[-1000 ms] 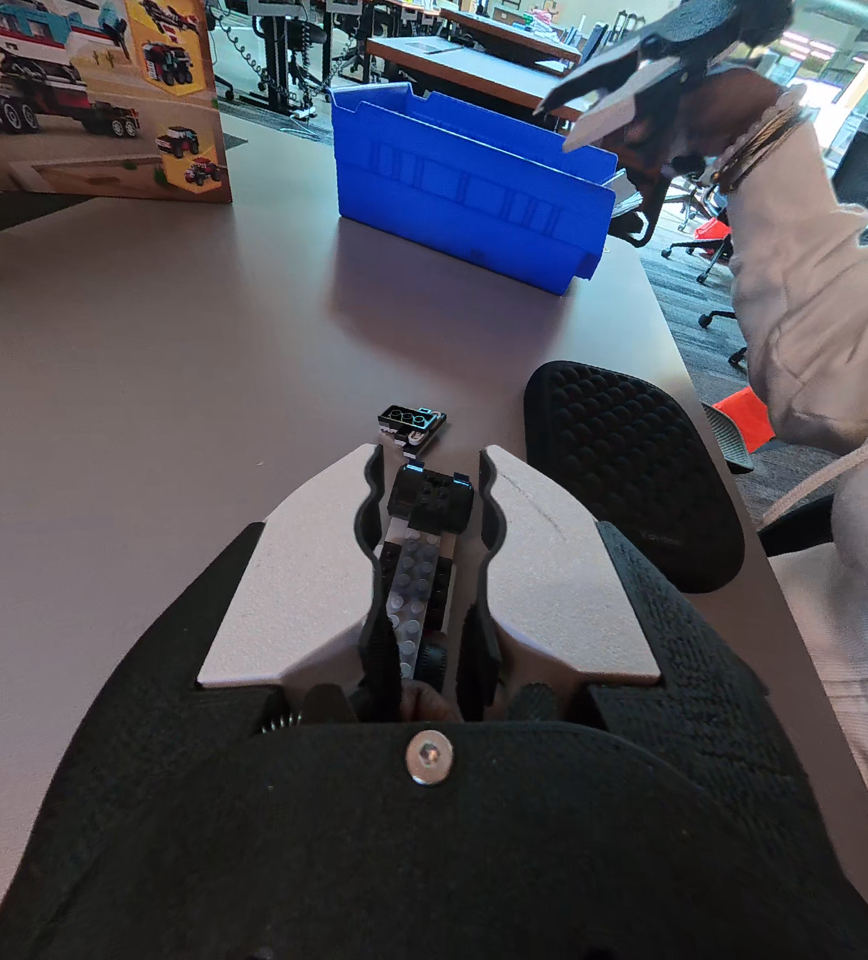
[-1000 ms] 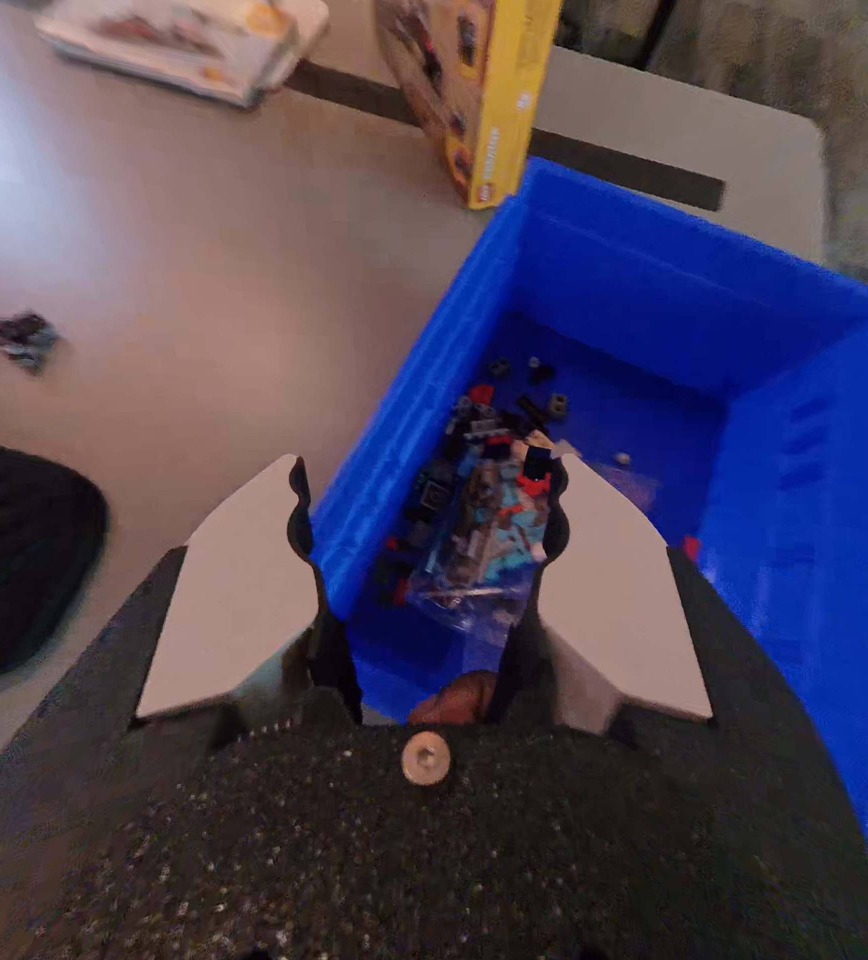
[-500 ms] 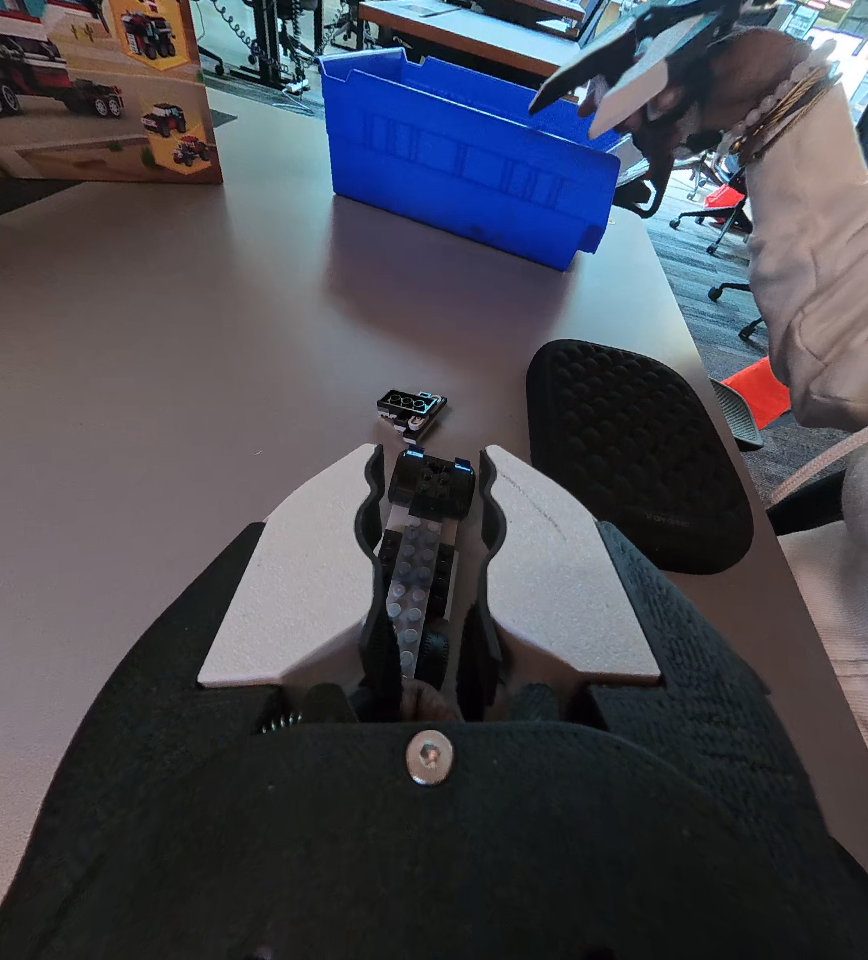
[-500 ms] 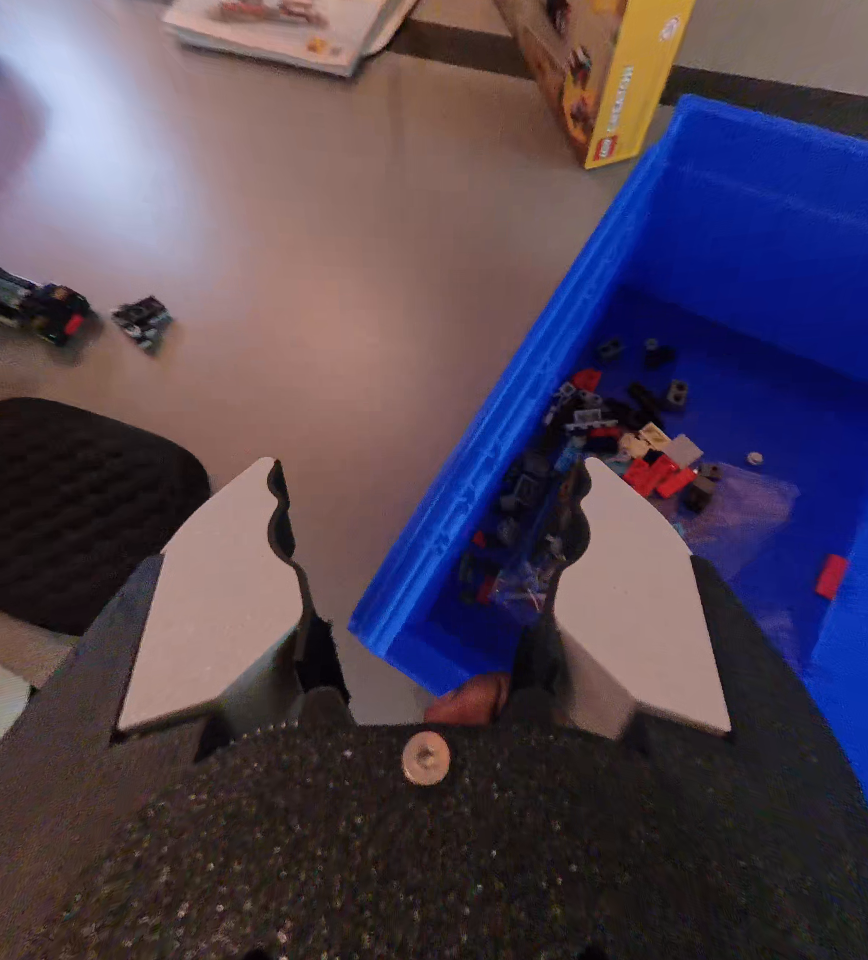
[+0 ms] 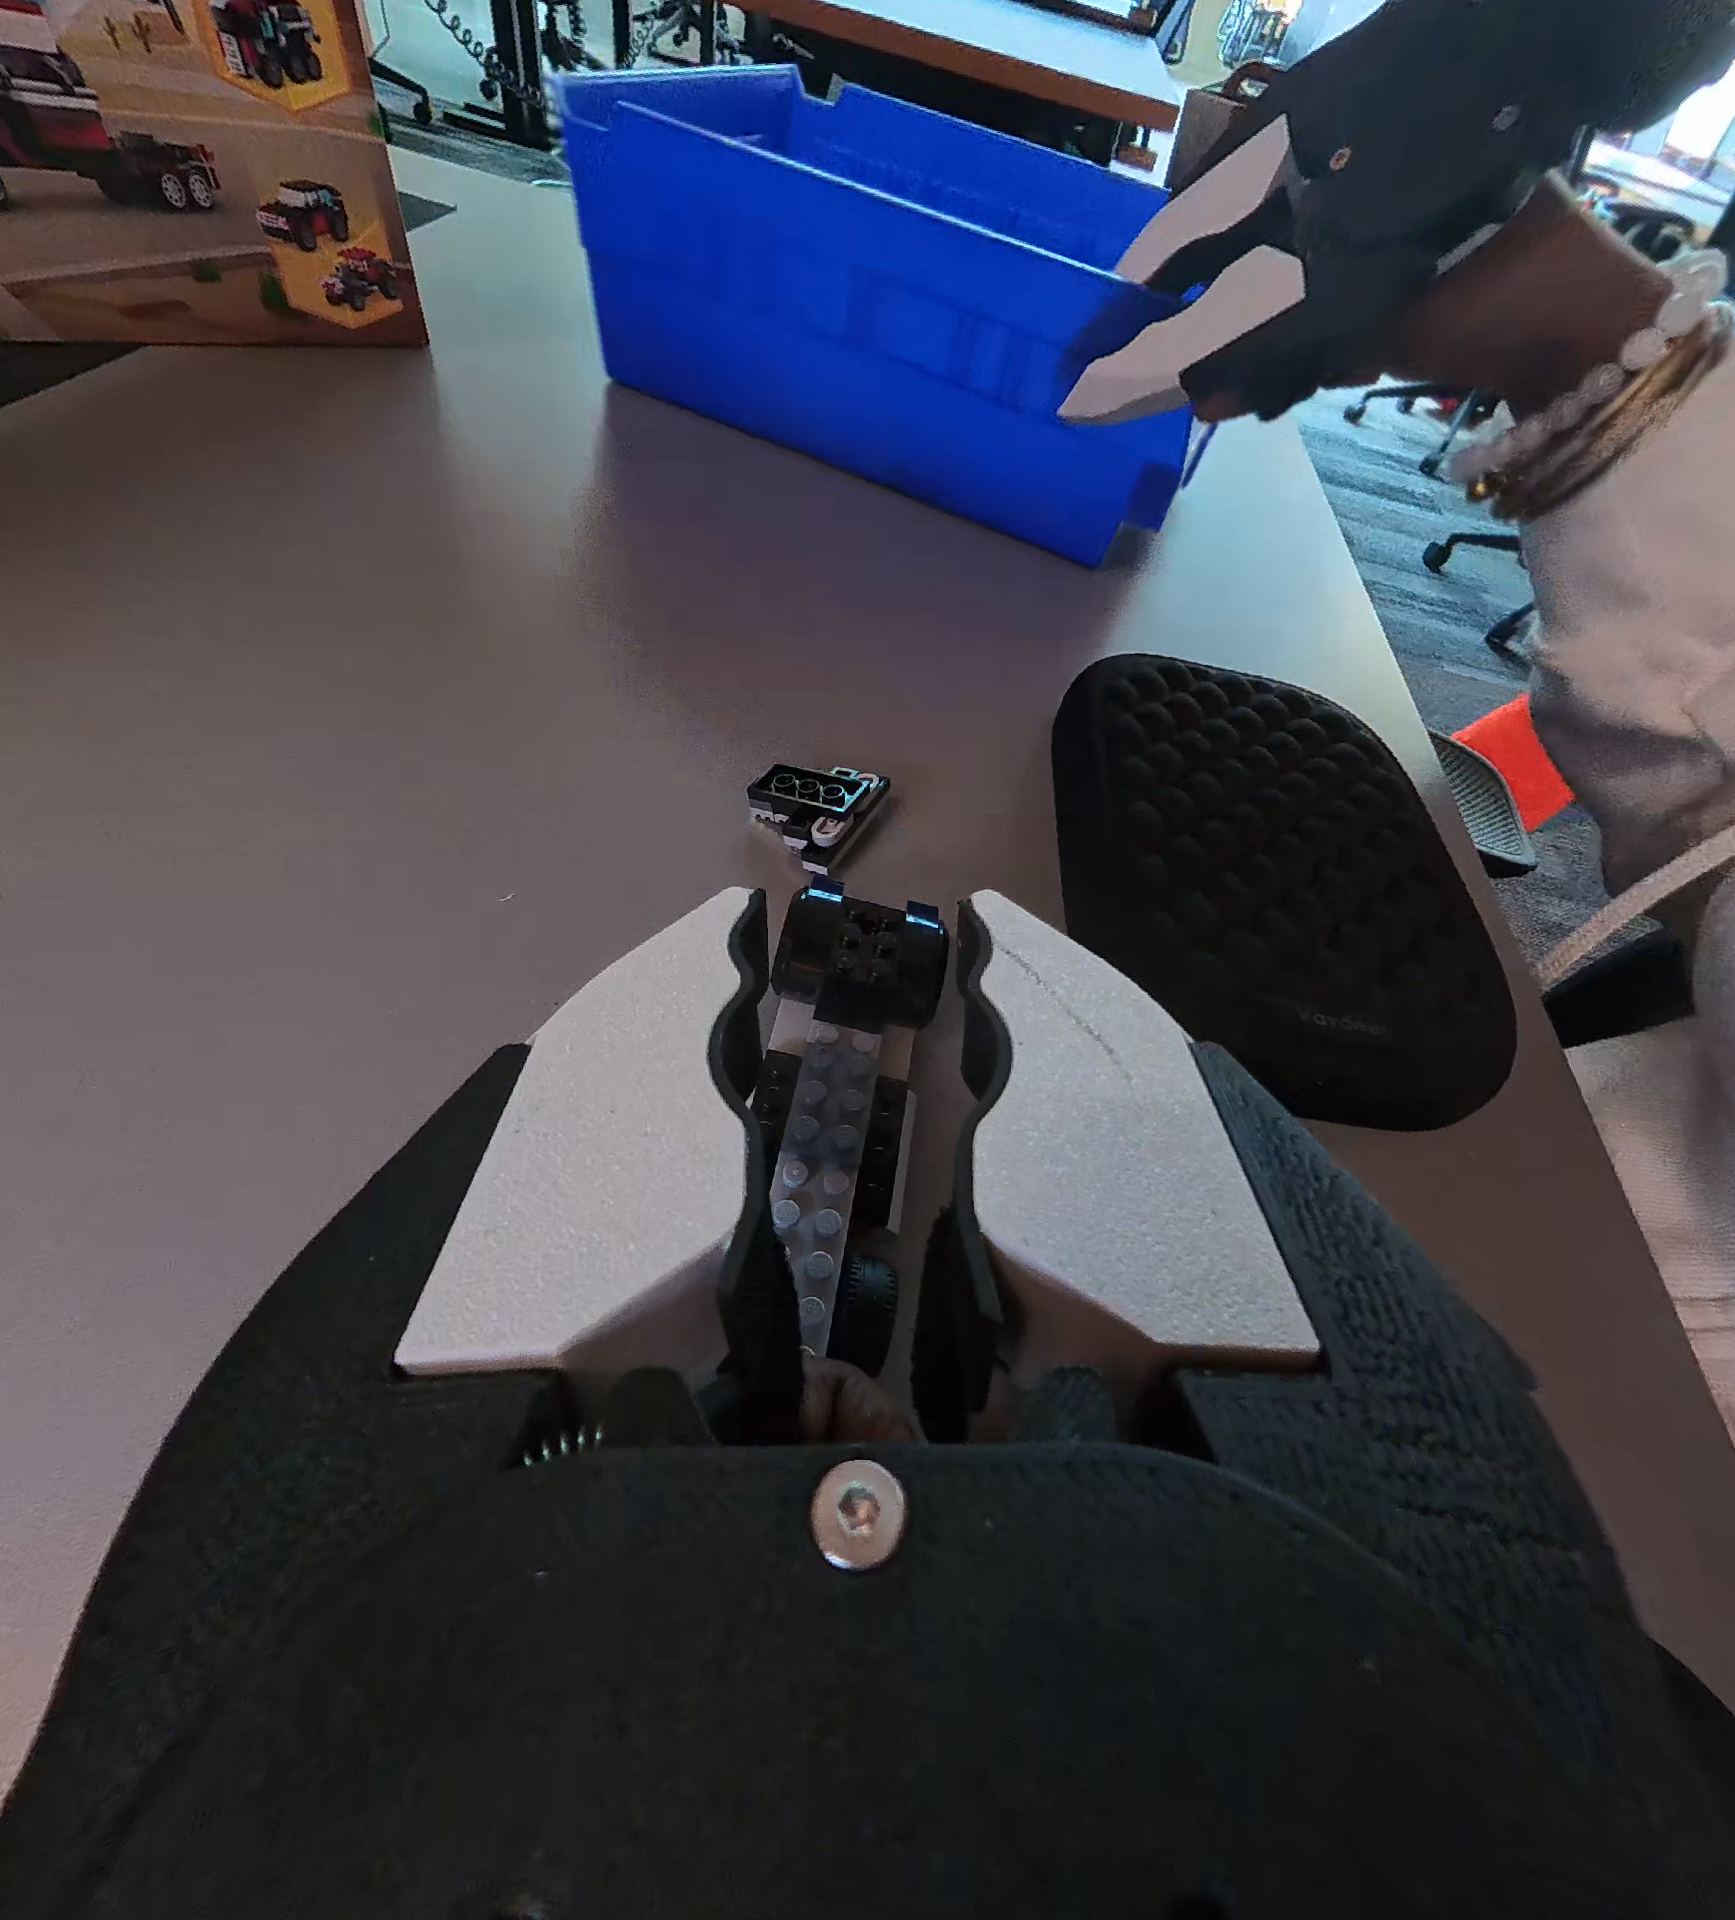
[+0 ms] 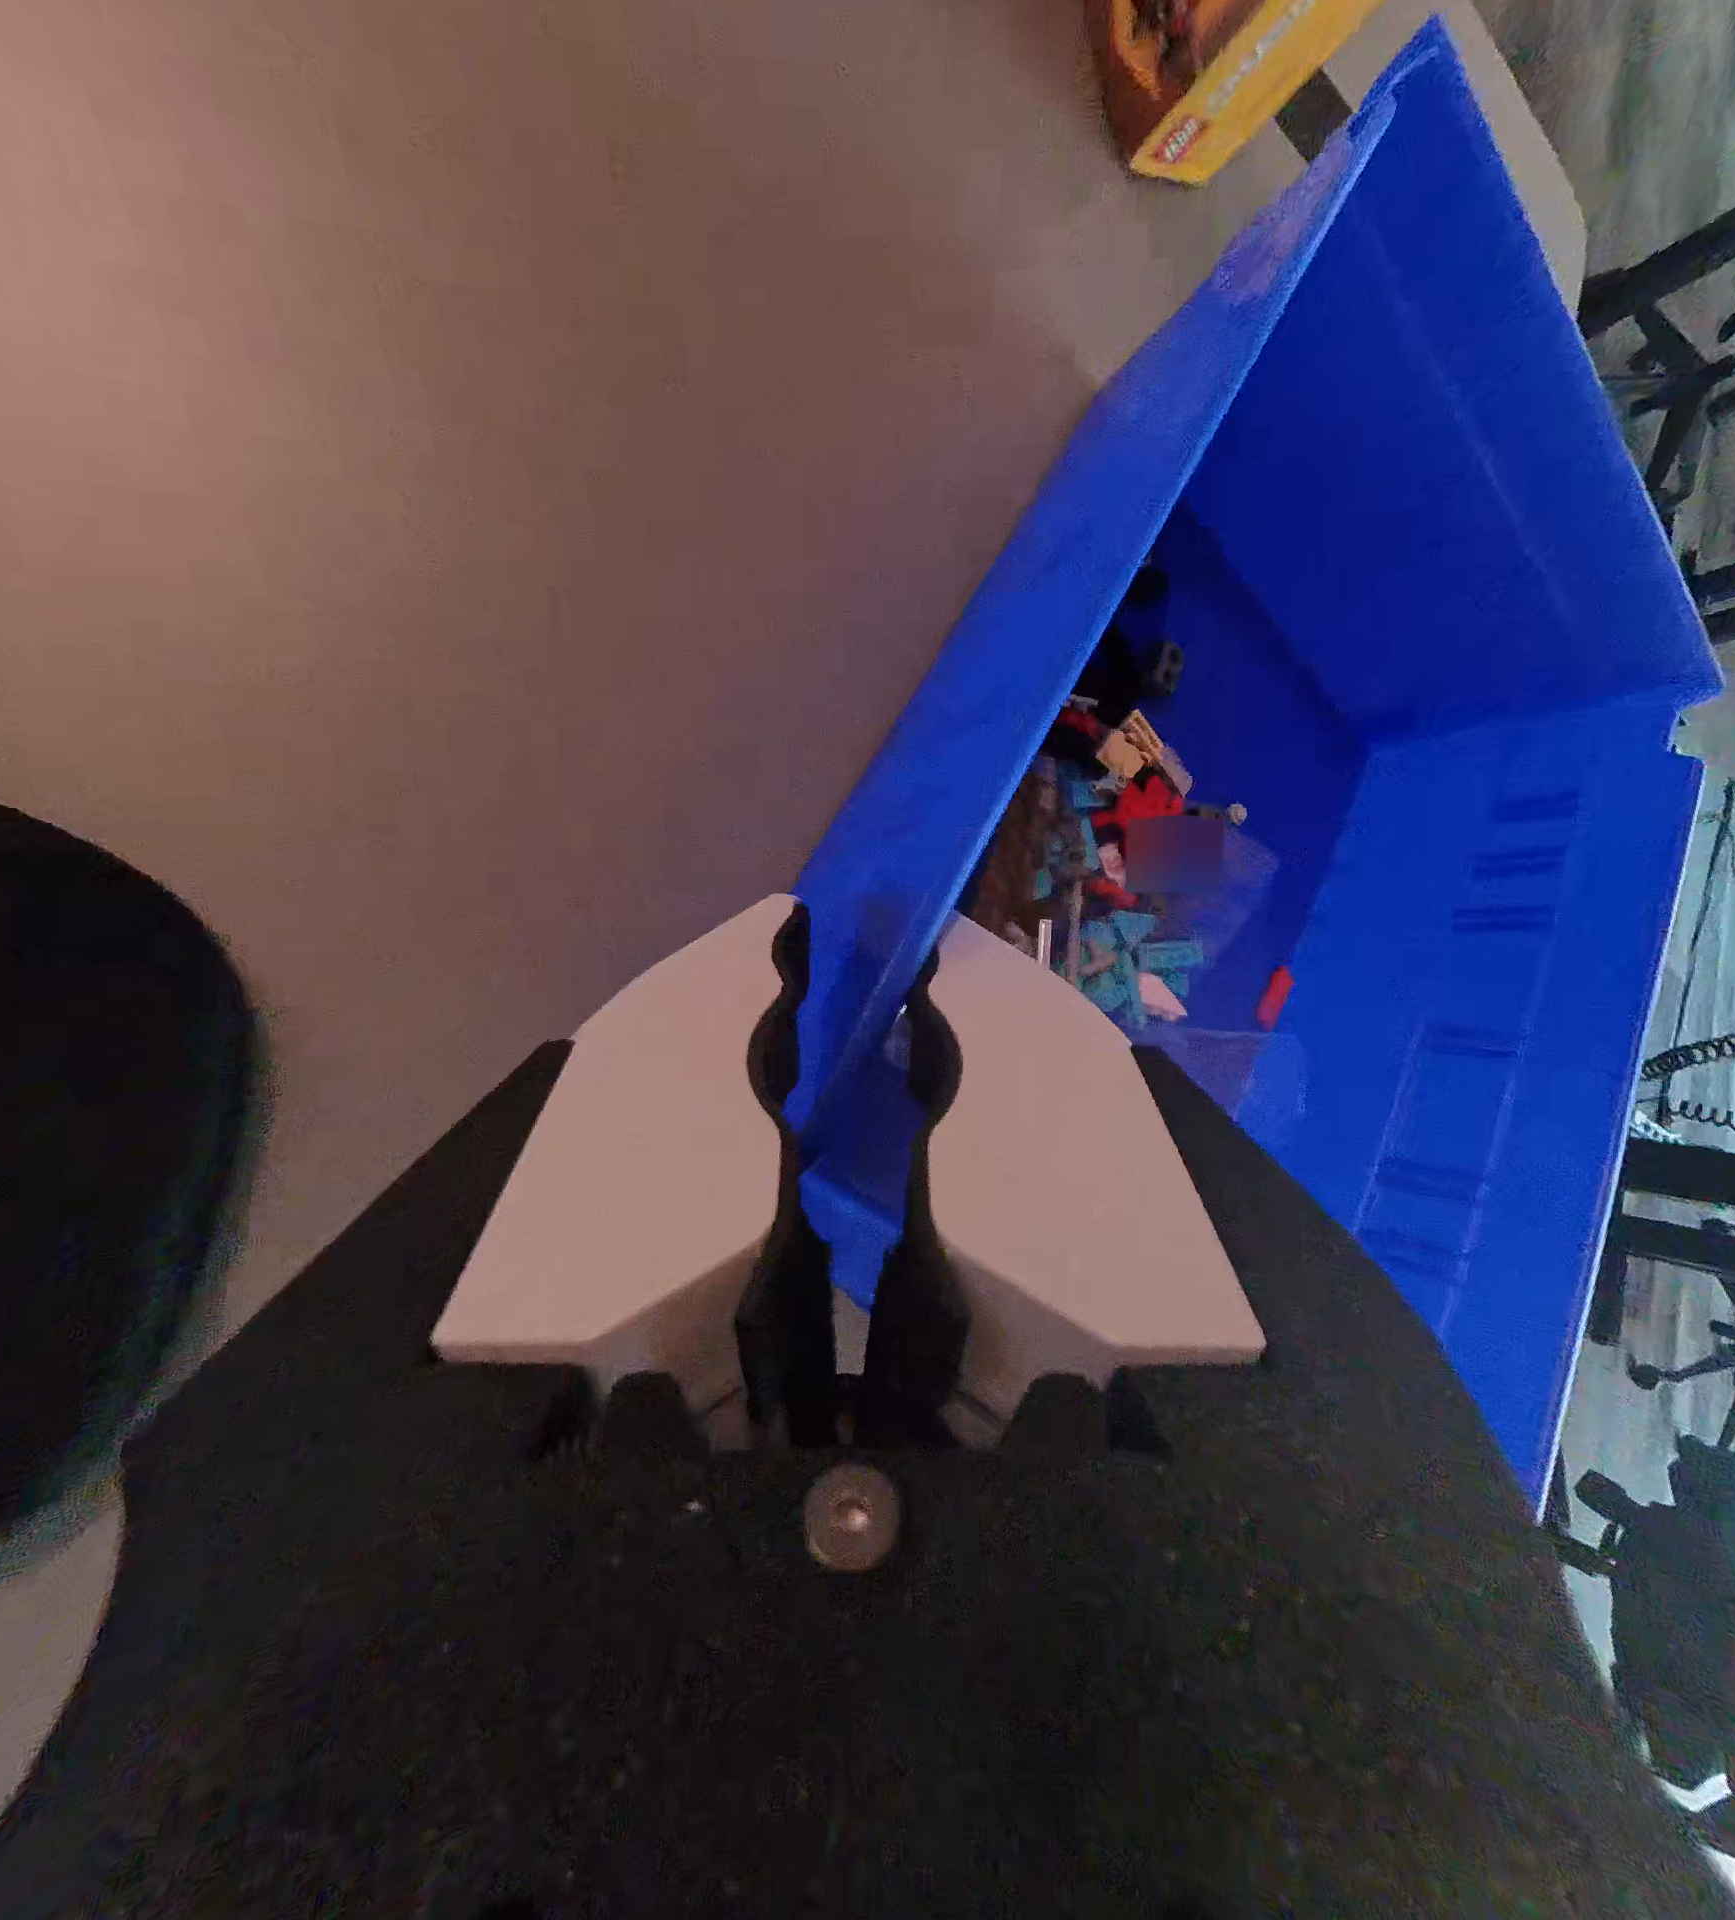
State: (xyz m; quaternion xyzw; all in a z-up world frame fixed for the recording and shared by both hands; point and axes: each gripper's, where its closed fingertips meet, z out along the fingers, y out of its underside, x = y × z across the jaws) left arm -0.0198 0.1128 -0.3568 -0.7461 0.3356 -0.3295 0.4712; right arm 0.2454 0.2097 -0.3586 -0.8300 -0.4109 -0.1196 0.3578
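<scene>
My left gripper (image 5: pixel 858 940) is shut on a long black and grey brick-built vehicle frame (image 5: pixel 842 1049) and holds it low over the grey table (image 5: pixel 323 675). A small black brick assembly (image 5: pixel 818 811) lies on the table just ahead of it. My right gripper (image 6: pixel 858 971) is shut on the near wall of the blue bin (image 6: pixel 1039 727), close to its corner. It also shows in the left wrist view (image 5: pixel 1143 343), clamped on the bin's right end (image 5: pixel 842 312). Several loose bricks (image 6: pixel 1123 862) lie inside the bin.
A black padded rest (image 5: pixel 1268 914) lies at the table's right edge, also at the left of the right wrist view (image 6: pixel 42 1143). A toy set box (image 5: pixel 146 166) stands at the back left. Office chairs and desks stand beyond the table.
My right gripper came down from above the bin with its jaws wide and closed on the bin's near wall. My left gripper stayed in place, still holding the vehicle frame.
</scene>
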